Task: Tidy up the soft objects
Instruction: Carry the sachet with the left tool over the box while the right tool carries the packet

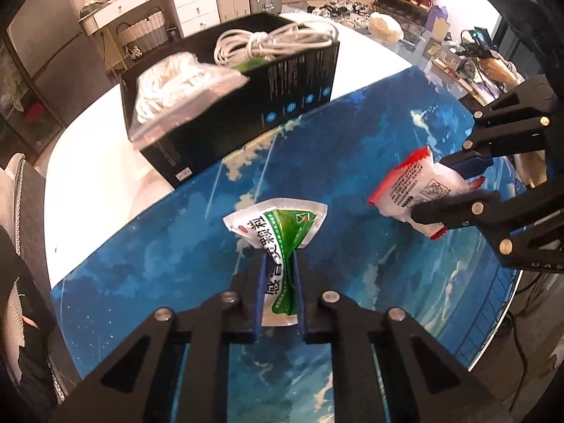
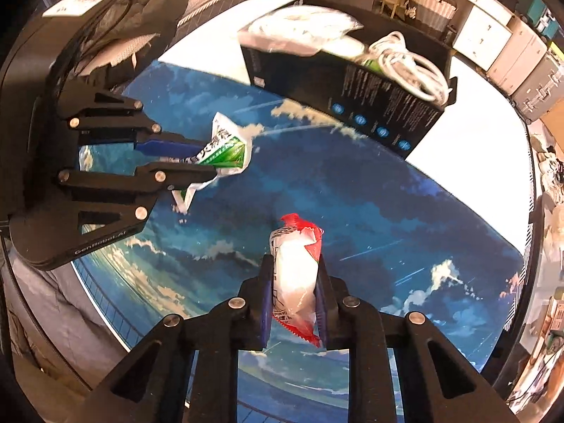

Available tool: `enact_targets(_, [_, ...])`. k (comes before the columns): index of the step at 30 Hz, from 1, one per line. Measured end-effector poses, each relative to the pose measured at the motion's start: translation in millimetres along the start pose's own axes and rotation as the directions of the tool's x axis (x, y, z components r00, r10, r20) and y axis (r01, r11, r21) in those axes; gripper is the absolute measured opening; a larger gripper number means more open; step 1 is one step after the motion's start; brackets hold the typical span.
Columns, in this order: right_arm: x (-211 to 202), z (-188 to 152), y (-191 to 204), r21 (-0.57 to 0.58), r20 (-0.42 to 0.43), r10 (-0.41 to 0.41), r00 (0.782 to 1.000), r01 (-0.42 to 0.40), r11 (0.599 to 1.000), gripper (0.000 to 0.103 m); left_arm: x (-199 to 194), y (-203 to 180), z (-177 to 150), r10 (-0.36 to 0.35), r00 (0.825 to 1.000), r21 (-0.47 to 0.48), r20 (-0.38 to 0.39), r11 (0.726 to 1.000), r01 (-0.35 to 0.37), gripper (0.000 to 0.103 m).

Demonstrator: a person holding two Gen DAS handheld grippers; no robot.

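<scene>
Green sachet [image 1: 278,246] lengthwise along left hand-held gripper [image 1: 280,264], pointing forward

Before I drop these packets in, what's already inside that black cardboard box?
The black cardboard box holds a coiled white cable, a clear plastic bag of white fabric and something green beneath them. Its walls and these items hide anything deeper.

Green-white sachet [image 1: 278,232], red-white packet [image 1: 412,190], black box [image 1: 229,105], white cable [image 1: 271,44], blue sky-n-cloud mat [image 1: 352,176].
</scene>
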State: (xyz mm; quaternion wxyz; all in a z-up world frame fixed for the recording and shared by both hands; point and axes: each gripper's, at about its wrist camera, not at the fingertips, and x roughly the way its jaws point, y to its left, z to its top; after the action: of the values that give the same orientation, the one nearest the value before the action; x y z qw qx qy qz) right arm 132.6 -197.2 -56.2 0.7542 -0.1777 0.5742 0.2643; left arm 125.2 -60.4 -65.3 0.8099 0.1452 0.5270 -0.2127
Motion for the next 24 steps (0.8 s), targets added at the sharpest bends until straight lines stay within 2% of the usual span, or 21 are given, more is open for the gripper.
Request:
enact_targets(3, [-16,-1,-1,0.017,0.077,-0.033,0.997,0.032,0.999,0.019,-12,2,0,0.007,0.999,-0.002,0.047,1.0,-0.006,0.012])
enact_targets(6, [-40,-1,-6,0.042,0.185,-0.042,0.982,0.035,0.999,0.019,-29,4,3,0.023,0.992,-0.009,0.122,1.0,-0.022,0.011])
enact_targets(10, [-74,-2,-3,0.058,0.338,-0.053,0.94,0.035,0.998,0.019,-63,4,3,0.074,0.954,-0.009,0.292,0.997,-0.075,0.011])
enact_targets(12, [-94,-5,1,0.055,0.431,-0.056,0.901,0.035,0.998,0.019,-80,4,3,0.093,0.924,-0.017,0.371,0.995,-0.094,0.012])
enact_targets(16, [-130,-17,6,0.064,0.596,-0.092,0.798,0.067,0.996,0.019,-113,5,-5,0.131,0.841,-0.034,0.525,0.991,-0.133,0.012])
enact_targets(18, [-138,-22,7,0.077,0.64,-0.101,0.762,0.067,0.995,0.019,-126,3,-8,0.147,0.793,-0.042,0.591,0.987,-0.152,0.012])
enact_targets(19, [-143,-25,7,0.081,0.662,-0.097,0.744,0.058,0.995,0.019,-131,3,-11,0.149,0.776,-0.047,0.613,0.987,-0.153,0.012])
enact_targets(20, [-143,-23,10,0.085,0.671,-0.104,0.734,0.064,0.994,0.02,-137,4,-14,0.151,0.757,-0.053,0.636,0.987,-0.153,0.012])
enact_targets(22, [-148,-24,13,0.086,0.688,-0.117,0.717,0.08,0.993,0.02,-148,6,-20,0.147,0.73,-0.05,0.667,0.987,-0.153,0.012])
enact_targets(23, [-148,-22,14,0.083,0.681,-0.121,0.722,0.088,0.993,0.02,-151,7,-20,0.146,0.724,-0.05,0.674,0.987,-0.152,0.012])
enact_targets(24, [-147,-19,15,0.078,0.669,-0.12,0.734,0.092,0.993,0.02,-152,8,-18,0.143,0.726,-0.048,0.673,0.987,-0.151,0.012])
